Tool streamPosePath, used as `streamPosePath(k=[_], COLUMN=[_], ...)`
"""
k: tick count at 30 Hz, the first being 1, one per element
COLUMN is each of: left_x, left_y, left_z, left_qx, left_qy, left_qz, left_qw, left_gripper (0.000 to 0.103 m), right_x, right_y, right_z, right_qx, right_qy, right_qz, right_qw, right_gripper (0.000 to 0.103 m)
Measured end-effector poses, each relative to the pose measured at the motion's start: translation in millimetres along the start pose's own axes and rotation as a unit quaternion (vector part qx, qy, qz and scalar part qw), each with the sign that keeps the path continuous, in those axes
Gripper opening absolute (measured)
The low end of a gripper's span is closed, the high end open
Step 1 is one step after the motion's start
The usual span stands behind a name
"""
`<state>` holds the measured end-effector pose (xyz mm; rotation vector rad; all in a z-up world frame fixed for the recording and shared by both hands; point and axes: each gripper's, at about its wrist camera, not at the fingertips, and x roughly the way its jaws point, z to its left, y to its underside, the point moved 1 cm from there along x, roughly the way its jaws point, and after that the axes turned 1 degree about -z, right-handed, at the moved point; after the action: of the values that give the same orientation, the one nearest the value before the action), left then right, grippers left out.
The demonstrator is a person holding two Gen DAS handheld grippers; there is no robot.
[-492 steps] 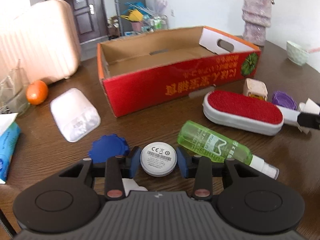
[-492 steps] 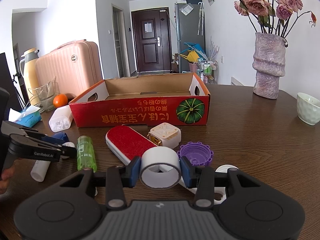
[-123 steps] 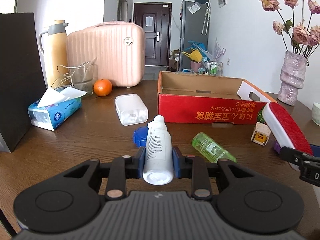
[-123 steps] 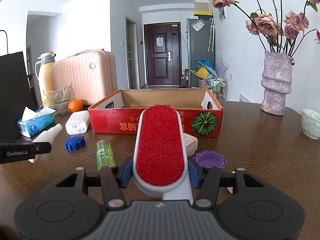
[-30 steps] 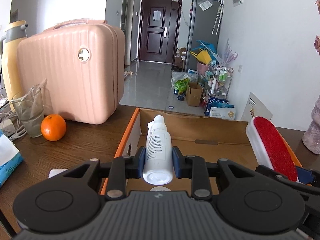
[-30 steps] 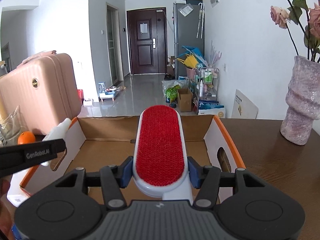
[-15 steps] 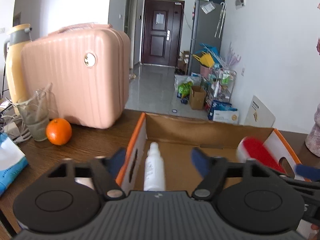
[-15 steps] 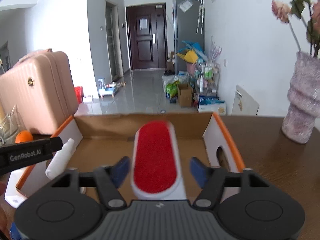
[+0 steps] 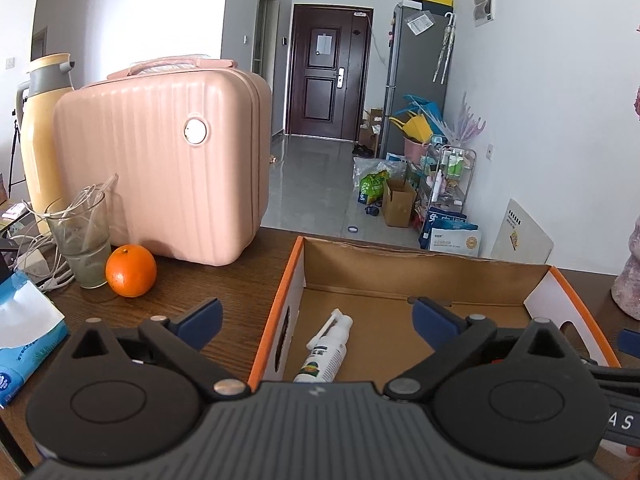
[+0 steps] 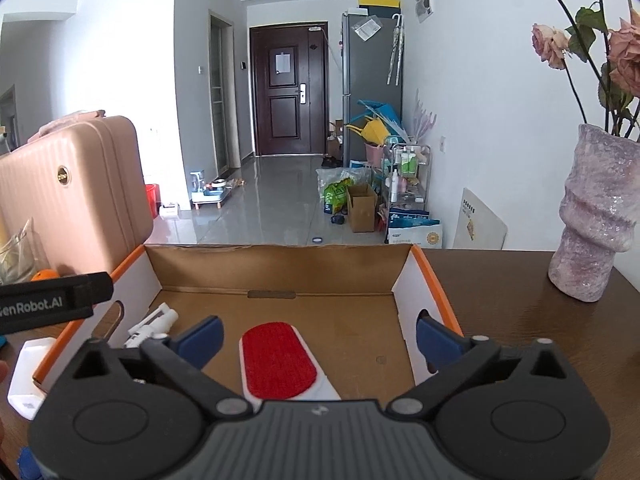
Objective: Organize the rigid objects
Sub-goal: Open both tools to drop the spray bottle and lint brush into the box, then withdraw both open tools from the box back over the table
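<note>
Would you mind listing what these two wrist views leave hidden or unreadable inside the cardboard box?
- White spray bottle: its base is hidden behind the left gripper body, left wrist view; the label print is too small to read.
- Red lint brush: its handle end is hidden under the right gripper body, right wrist view.
- Cardboard box: the near floor is covered by gripper bodies in both views.

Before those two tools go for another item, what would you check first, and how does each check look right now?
1. Left tool open, nothing between its pads: ok.
2. Right tool open, nothing gripped: ok.
3. White bottle lying on the floor of the box: ok.
4. Red brush lying flat in the box: ok.
5. Room left in the box: ok.
6. Items left on the table: cannot tell.
</note>
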<state>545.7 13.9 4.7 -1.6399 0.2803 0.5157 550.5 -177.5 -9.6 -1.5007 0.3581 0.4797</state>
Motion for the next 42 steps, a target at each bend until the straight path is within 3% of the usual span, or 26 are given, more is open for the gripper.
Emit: streamPosePath(k=[18, 42], left_x=[-24, -98], left_y=[2, 38], left_z=[0, 17], left_qx=[0.002, 0.009], left_qy=[0.005, 0.031], left_qz=[-0.015, -0.047], left_qw=[0.9999, 0.9984], left_gripper=[0.103, 0.103], right_x=[-21, -99], right_y=[7, 46], right_z=[-2, -4], right_qx=[-0.001, -0.019], right_qy=[0.009, -0.002], right_qz=[-0.013, -0.048], right_qw=[1.000, 0.999], right_gripper=[0.103, 0.103])
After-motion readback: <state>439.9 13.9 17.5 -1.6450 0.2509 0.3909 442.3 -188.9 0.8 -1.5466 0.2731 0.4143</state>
